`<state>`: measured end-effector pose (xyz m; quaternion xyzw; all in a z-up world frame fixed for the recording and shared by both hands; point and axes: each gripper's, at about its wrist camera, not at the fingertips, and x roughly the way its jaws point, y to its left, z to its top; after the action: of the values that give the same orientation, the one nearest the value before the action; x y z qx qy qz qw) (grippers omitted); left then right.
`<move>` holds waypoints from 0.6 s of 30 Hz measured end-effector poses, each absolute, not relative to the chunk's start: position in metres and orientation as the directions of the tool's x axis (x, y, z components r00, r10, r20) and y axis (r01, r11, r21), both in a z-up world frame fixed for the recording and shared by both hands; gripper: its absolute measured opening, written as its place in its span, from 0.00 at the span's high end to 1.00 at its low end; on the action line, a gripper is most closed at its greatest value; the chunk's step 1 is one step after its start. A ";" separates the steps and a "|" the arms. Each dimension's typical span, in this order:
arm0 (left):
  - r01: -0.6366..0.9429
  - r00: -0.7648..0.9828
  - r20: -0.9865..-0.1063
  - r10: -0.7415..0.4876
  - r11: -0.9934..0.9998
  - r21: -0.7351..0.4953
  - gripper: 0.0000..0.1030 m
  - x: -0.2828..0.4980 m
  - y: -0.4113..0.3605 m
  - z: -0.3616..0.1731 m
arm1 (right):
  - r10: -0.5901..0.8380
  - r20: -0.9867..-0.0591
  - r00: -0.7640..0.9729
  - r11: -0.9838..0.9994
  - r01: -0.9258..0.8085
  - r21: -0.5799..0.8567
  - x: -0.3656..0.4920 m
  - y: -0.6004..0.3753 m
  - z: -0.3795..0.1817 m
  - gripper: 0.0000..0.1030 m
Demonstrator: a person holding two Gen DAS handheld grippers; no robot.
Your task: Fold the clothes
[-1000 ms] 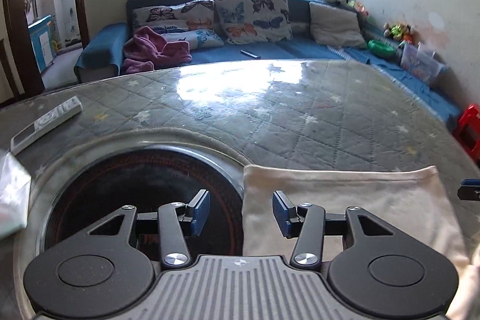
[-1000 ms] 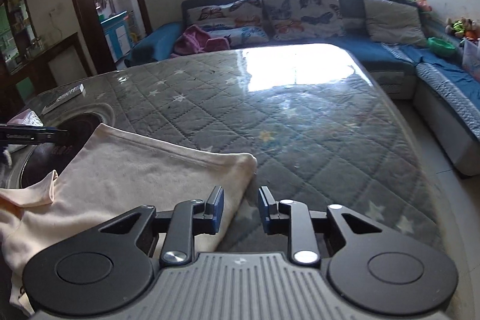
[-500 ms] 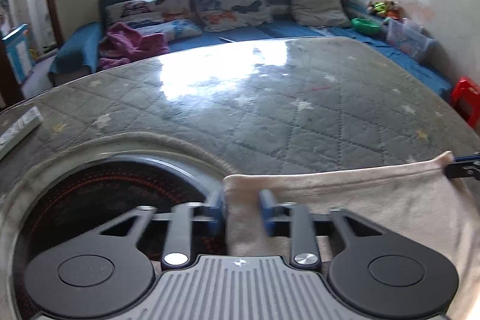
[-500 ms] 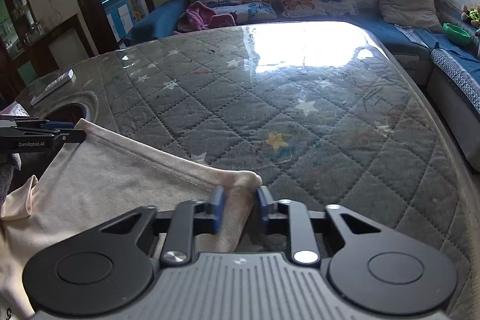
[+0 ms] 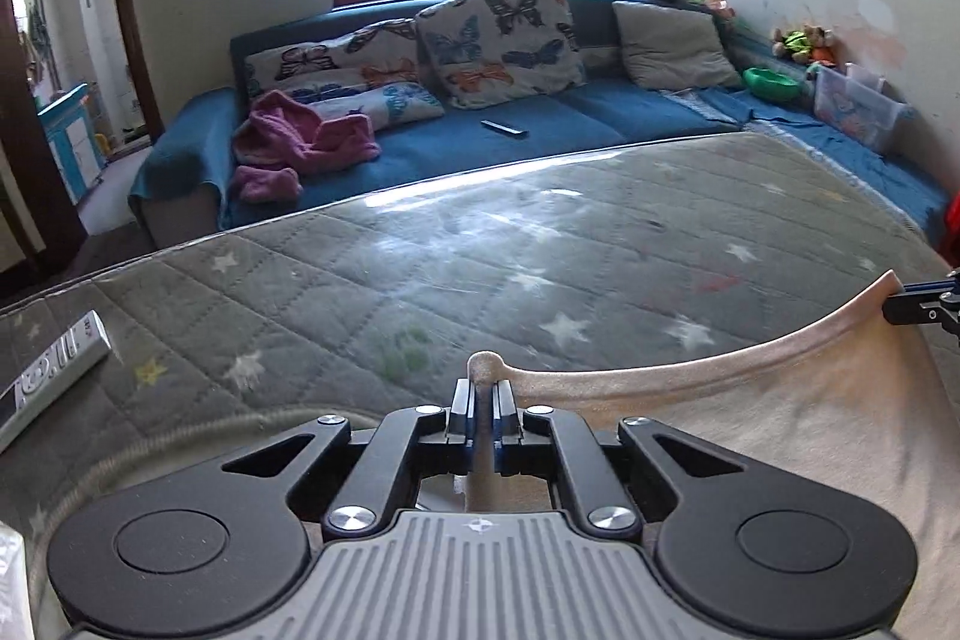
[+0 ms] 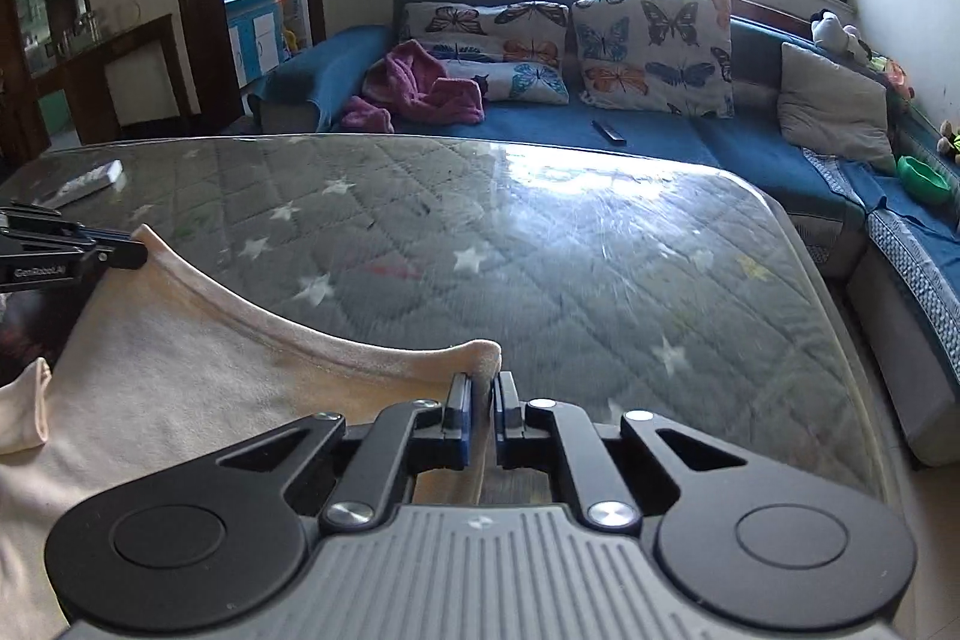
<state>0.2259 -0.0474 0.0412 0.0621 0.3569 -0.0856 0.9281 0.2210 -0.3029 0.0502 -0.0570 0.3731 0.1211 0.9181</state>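
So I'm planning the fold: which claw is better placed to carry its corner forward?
Neither clearly: left claw and right claw are each shut on a corner of the cream garment, its edge hanging between them.

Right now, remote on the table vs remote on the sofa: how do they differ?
The table remote is pale silver-white with visible buttons; the sofa remote is dark, detail too small to read. The table remote lies on the quilted table near its left edge; the sofa remote lies on a blue seat cushion of the sofa. Both lie flat, untouched.
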 end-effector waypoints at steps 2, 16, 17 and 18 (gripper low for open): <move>0.191 0.730 -0.677 -0.094 0.979 0.069 0.94 0.234 -0.046 0.036 | 0.169 -0.702 0.692 0.963 -0.268 -0.033 0.235 -0.298 0.044 0.94; 0.206 0.744 -0.652 -0.149 0.978 0.012 0.73 0.173 -0.019 0.061 | 0.225 -0.711 0.667 0.939 -0.344 -0.026 0.203 -0.286 0.053 0.82; 0.226 0.745 -0.647 -0.165 0.974 0.012 0.72 0.160 -0.019 0.063 | 0.232 -0.710 0.665 0.936 -0.351 -0.023 0.198 -0.286 0.055 0.79; 0.247 0.742 -0.646 -0.181 0.969 0.012 0.70 0.148 -0.019 0.064 | 0.241 -0.710 0.662 0.932 -0.361 -0.021 0.192 -0.284 0.057 0.73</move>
<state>0.1485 -0.0188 0.0642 0.0483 0.3406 -0.1147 0.9319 0.1917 -0.2838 0.0567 -0.0803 0.3761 0.1657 0.9081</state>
